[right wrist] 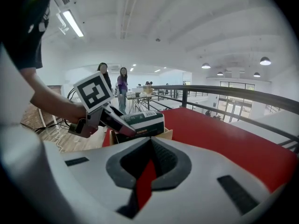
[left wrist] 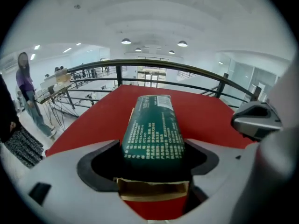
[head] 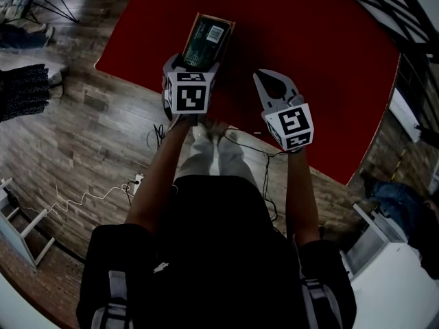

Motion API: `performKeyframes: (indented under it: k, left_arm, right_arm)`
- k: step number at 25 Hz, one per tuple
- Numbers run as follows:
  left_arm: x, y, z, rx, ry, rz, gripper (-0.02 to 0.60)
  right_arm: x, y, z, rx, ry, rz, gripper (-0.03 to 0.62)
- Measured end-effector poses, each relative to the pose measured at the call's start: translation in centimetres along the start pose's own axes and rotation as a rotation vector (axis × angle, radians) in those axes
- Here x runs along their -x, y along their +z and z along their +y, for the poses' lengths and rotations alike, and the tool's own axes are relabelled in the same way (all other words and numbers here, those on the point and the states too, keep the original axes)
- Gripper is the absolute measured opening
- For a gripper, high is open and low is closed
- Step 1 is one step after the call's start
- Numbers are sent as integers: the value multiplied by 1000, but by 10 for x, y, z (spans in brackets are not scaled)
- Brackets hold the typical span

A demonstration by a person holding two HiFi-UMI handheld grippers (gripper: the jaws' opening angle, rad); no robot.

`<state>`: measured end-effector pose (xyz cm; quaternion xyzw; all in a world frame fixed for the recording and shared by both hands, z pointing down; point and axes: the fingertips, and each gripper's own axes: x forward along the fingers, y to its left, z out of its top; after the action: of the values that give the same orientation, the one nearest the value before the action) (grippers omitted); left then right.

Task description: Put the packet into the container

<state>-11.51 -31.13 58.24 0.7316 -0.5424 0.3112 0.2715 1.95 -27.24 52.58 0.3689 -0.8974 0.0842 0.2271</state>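
Observation:
A dark green packet [head: 204,41] with white print lies lengthwise in an open cardboard container [head: 230,26] on the red table [head: 329,67]. My left gripper [head: 192,64] holds the packet's near end, with both jaws pressed against its sides. In the left gripper view the packet [left wrist: 153,132] fills the gap of the left gripper [left wrist: 152,146], and a flap of the container [left wrist: 152,188] shows below it. My right gripper [head: 264,79] hovers over the table to the right, shut and empty. The right gripper view shows the right gripper [right wrist: 150,141], the packet [right wrist: 145,121] and the container [right wrist: 167,134].
The table's near edge runs diagonally just under both grippers. Cables [head: 147,139] lie on the wooden floor beside it. A black railing [left wrist: 187,71] stands behind the table. People [right wrist: 122,85] stand far off to the left. White furniture [head: 384,266] stands at the lower right.

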Motion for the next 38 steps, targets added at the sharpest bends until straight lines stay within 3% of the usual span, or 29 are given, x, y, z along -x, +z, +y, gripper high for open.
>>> performKeyframes:
  k: [7,17,20,28,29,33,36,38]
  left_arm:
    - [-26,-9,1,35,19,18,422]
    - [-27,-13,-1,-38,-3,-52,430]
    - [-22,-12,-6,-77,-32,-67,472]
    - [32,-4,-9,-3,-131,-145,465]
    - [44,0,-8,6,-138,-171,430]
    - [93,14,4,52,-131,-294,177]
    - [127,21,12,99,-128,-395,61]
    - [153,24,14,126,-143,-464,31]
  right_arm:
    - [0,-12,0,-11,7,15,21]
    - [0,-21,6,-13,23,33,21]
    - [0,-21,8,-12,31,33,21]
    - [9,-6,15,-38,3,-9,21]
    - [12,-2,16,-43,-1,-19,21]
    - [23,22,27,-55,-6,-75,21]
    - [32,43,38,-69,-8,-124,21]
    - [41,57,47,-94,-9,-160,21]
